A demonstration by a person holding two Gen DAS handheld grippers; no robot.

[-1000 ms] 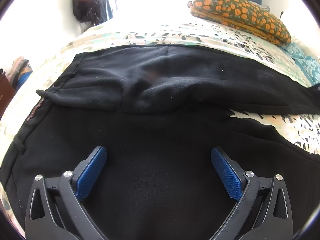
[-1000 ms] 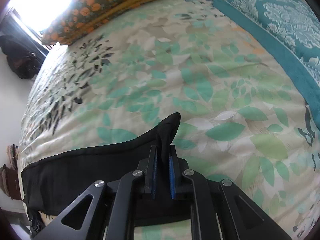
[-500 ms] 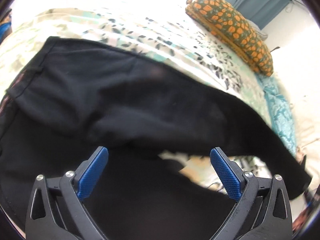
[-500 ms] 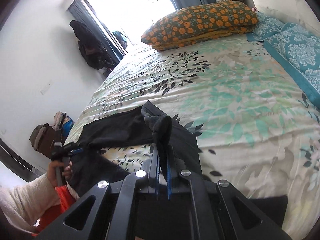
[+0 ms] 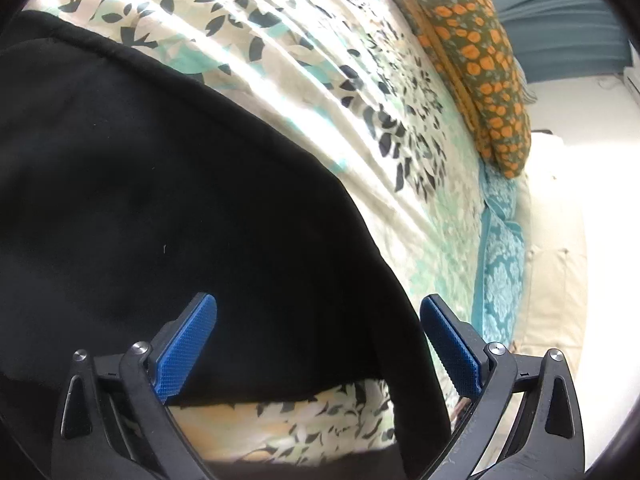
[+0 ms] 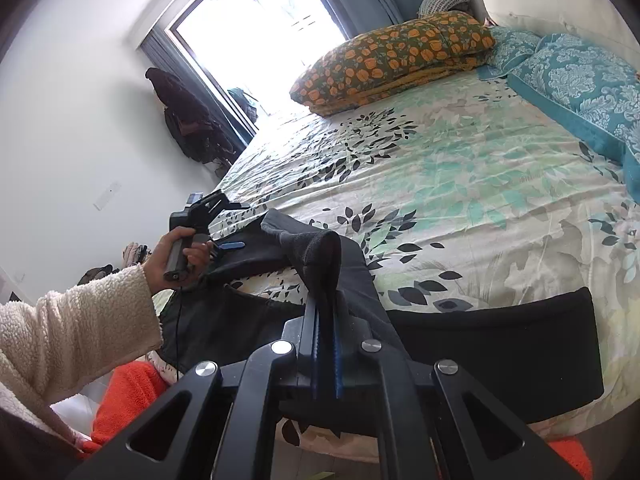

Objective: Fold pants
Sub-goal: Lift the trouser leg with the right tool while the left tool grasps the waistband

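Black pants [image 5: 168, 200] lie on a floral bedspread [image 5: 360, 128]. My left gripper [image 5: 318, 344] is open and empty, its blue pads spread just above the upper part of the pants. It also shows in the right wrist view [image 6: 224, 246], held over the pants. My right gripper [image 6: 326, 320] is shut on the end of one black pant leg [image 6: 320, 256], lifted off the bed. The other leg [image 6: 500, 336] lies flat along the bed's near edge.
An orange-patterned pillow [image 6: 396, 56] and teal pillows [image 6: 580, 76] lie at the head of the bed. A window [image 6: 256, 36] and hanging dark clothes [image 6: 188, 120] are on the far side. The person's white sleeve [image 6: 72, 332] is at the left.
My right gripper has lifted the pant leg end and carried it toward the waist. My left gripper has swung right over the pants and stayed open.
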